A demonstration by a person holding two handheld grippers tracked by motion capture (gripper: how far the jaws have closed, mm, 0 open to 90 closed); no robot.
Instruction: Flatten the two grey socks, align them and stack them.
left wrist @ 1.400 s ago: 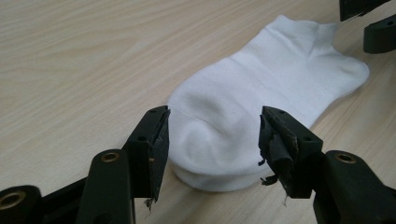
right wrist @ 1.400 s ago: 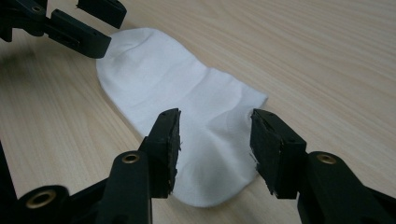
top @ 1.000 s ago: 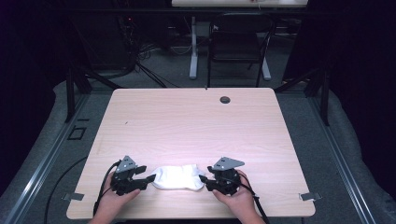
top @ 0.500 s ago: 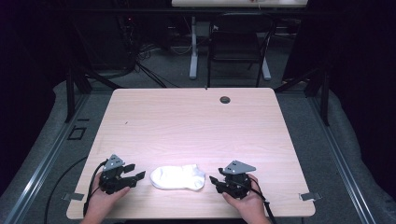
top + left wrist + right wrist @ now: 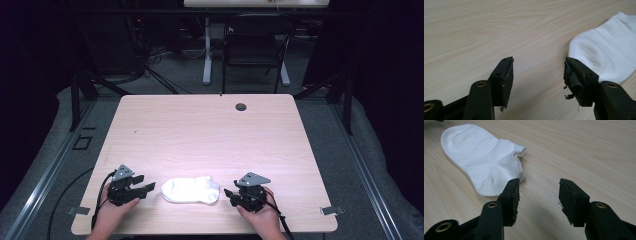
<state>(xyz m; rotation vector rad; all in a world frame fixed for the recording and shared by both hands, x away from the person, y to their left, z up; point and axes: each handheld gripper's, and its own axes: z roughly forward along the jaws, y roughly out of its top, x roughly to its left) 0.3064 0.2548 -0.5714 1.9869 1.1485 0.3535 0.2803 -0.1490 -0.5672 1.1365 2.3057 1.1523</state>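
A white ankle sock (image 5: 190,189) lies flat near the front edge of the wooden table (image 5: 210,135), between both grippers. My left gripper (image 5: 149,190) rests just left of the sock, jaws open and empty; in the left gripper view (image 5: 538,71) the sock's toe end (image 5: 606,52) lies beside the right jaw. My right gripper (image 5: 227,194) sits just right of the sock, also open and empty; in the right gripper view (image 5: 539,192) the sock (image 5: 481,162), with its cuff opening facing right, lies ahead of the left jaw.
A small dark grommet (image 5: 241,106) is set in the table near its far edge. Beyond the table stand a black chair (image 5: 255,50) and a desk leg on the grey floor. Cables trail from both grippers off the front edge.
Both grippers have let go of the sock and drawn apart, the left one to the left and the right one to the right. The sock stays flat on the table.
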